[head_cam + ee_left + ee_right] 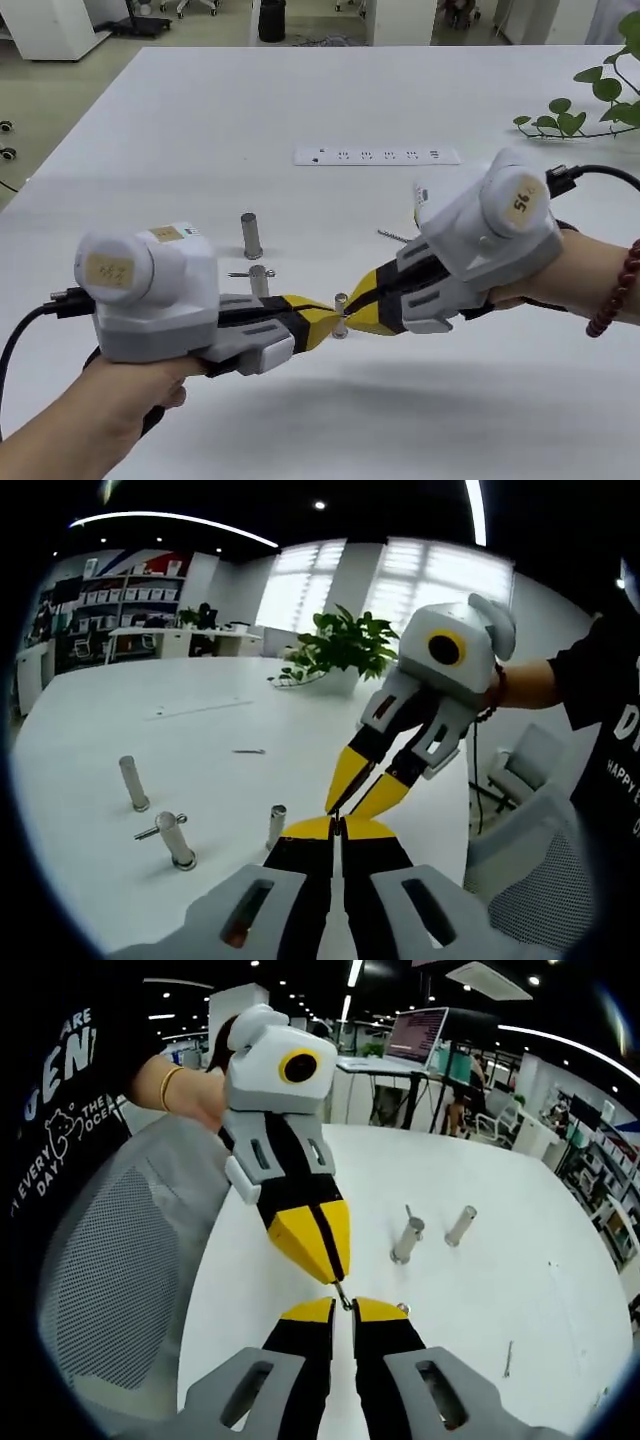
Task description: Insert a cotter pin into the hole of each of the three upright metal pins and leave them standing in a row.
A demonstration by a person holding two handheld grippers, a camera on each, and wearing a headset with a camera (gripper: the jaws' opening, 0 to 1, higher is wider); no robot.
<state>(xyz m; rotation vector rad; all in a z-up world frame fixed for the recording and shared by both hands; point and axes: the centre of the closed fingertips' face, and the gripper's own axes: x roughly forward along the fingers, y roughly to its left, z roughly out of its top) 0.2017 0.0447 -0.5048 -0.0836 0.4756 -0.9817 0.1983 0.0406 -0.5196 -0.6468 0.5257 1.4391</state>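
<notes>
Metal and thin, the cotter pin (342,1291) looks light, stiff and easy to drop, so hold it near its head. The left gripper (330,1268) pinches it in closed tips. Its other end sits between the narrow jaws of the right gripper (343,1307), gripped or not I cannot tell. The metal pin (341,313) stands just beside.

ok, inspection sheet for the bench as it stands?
Surface: white table, matte.
Job's things: far pin bare; middle pin with inserted cotter pin; near pin at the gripper tips; loose cotter pin lying flat.
Clutter: power strip.
Grippers: left gripper shut on held cotter pin; right gripper tip to tip with it, grip unclear.
Cables: left cable, right cable, both black.
Surroundings: plant, mesh chair.
</notes>
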